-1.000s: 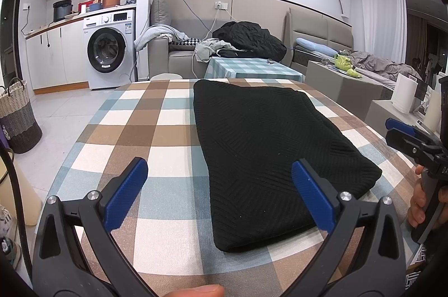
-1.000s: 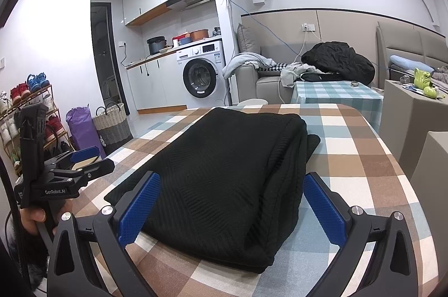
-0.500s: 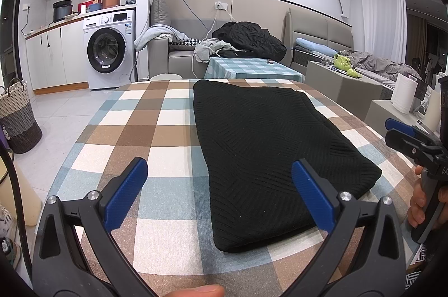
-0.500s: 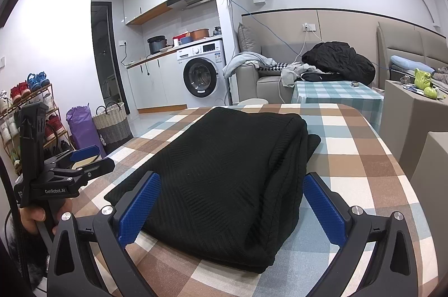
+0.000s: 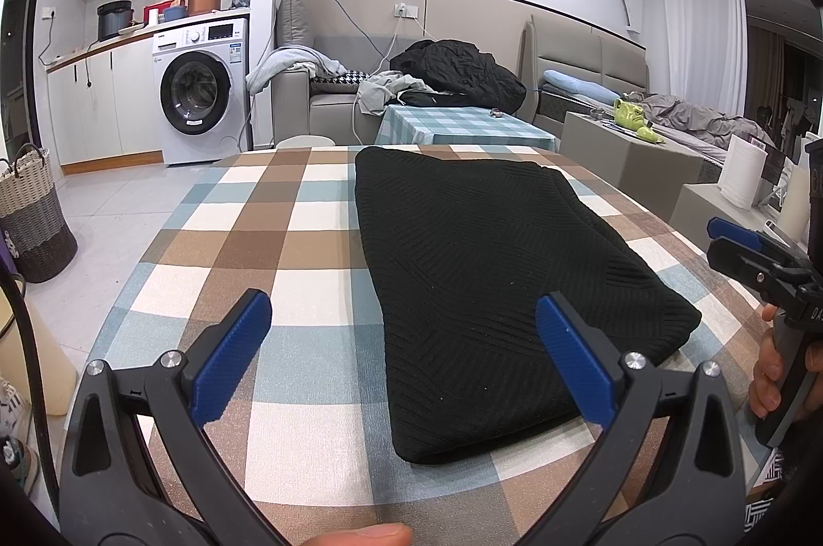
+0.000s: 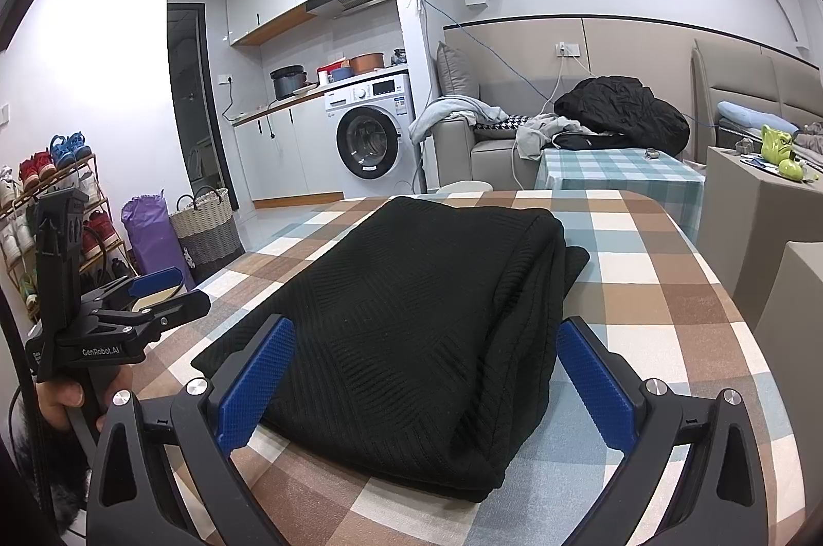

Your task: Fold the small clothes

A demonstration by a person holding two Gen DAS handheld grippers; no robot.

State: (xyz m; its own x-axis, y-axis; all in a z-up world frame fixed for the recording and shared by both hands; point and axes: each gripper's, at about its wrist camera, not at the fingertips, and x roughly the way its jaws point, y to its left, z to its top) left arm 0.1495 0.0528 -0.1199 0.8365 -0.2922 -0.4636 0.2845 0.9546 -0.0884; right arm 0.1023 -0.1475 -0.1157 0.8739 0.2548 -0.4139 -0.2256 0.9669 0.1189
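A black knit garment [image 5: 483, 263] lies folded in a long rectangle on the checked tablecloth [image 5: 267, 247]; it also shows in the right wrist view [image 6: 411, 319], with layered edges on its right side. My left gripper [image 5: 401, 330] is open and empty, hovering over the table's near edge at the garment's near left corner. My right gripper [image 6: 427, 366] is open and empty, its jaws standing either side of the garment's near end. Each gripper shows in the other's view, the right one [image 5: 746, 252] and the left one [image 6: 154, 294], both held off the table sides.
A washing machine [image 5: 200, 98] and a woven basket [image 5: 31, 211] stand at the left. A sofa with a black coat [image 5: 458, 72] and a small checked table [image 5: 463, 126] lie beyond. Grey boxes [image 5: 632, 165] stand at the right. A shoe rack [image 6: 46, 196] is far left.
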